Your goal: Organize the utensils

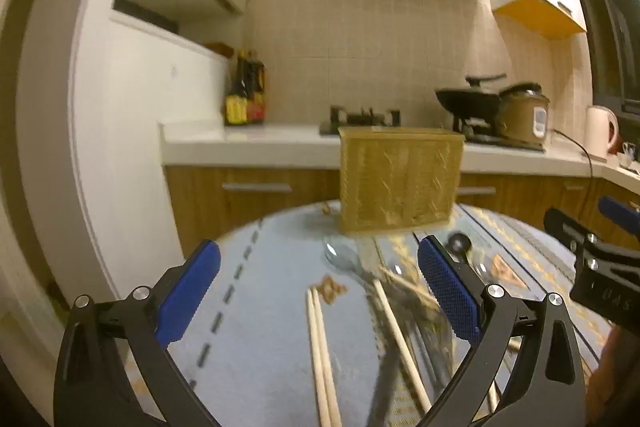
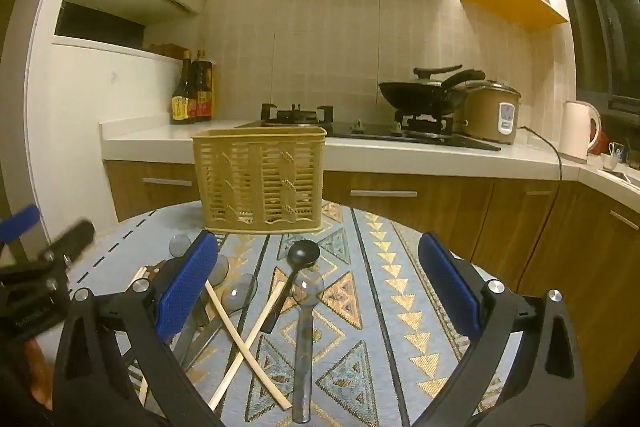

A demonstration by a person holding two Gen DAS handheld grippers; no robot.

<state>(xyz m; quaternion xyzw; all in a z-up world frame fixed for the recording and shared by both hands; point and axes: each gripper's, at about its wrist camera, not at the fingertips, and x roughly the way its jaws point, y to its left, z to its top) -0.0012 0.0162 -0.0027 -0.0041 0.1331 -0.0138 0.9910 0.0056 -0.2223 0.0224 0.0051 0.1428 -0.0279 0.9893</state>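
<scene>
A yellow slatted utensil basket [image 2: 259, 179] stands upright at the far side of the round table; it also shows in the left wrist view [image 1: 400, 179]. Loose utensils lie in front of it: two crossed wooden chopsticks [image 2: 244, 331], a black spoon [image 2: 298, 263], a clear spoon [image 2: 306, 311] and more clear spoons [image 2: 236, 295]. In the left wrist view a pair of chopsticks [image 1: 320, 347] and a clear spoon [image 1: 340, 257] lie between the fingers. My left gripper [image 1: 318, 283] is open and empty above them. My right gripper [image 2: 318, 283] is open and empty above the pile.
The table carries a blue patterned cloth [image 2: 384, 291]. Behind it runs a kitchen counter [image 2: 400, 151] with a gas hob, a black wok [image 2: 420, 95], a rice cooker [image 2: 490, 113], sauce bottles [image 2: 192, 89] and a white kettle [image 2: 578, 135]. The other gripper [image 1: 600, 259] shows at right.
</scene>
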